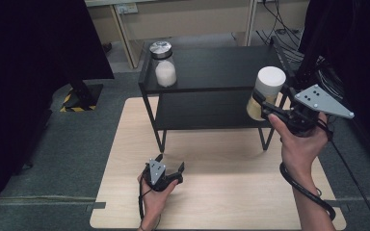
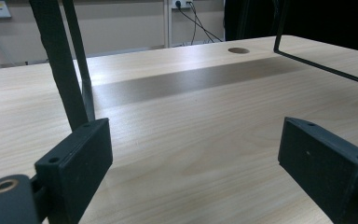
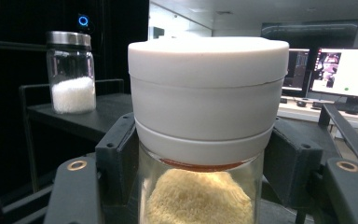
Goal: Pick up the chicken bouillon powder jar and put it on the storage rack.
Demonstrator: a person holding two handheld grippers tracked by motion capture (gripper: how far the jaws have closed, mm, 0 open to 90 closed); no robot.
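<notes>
In the high view, a jar with a white lid [image 1: 266, 94] and yellowish grains inside is held upright in the air by the right gripper [image 1: 265, 107], just off the right front corner of a black two-tier shelf [image 1: 212, 72] that stands on the far part of the pale wooden table [image 1: 221, 192]. The jar is clamped below its lid between the gripper's fingers, level with the shelf's top board and clear of it. On the left end of that top board a second jar [image 1: 163, 63], with a metal lid and white grains, is seen standing upright, well apart from the held jar. The left gripper [image 1: 172, 172] is rested low over the table in front of the shelf's left front leg, its fingers spread with nothing between them.

In the left gripper view, the two black fingers [image 2: 77, 163] are seen wide apart above bare table wood, with the shelf's leg [image 2: 60, 70] just beyond the left one.

In the right gripper view, the white-lidded jar [image 3: 208, 100] is seen close up, gripped on the glass beneath the lid by a finger [image 3: 116, 158] on either side. The metal-lidded jar [image 3: 71, 72] is seen farther off on the shelf's top.
</notes>
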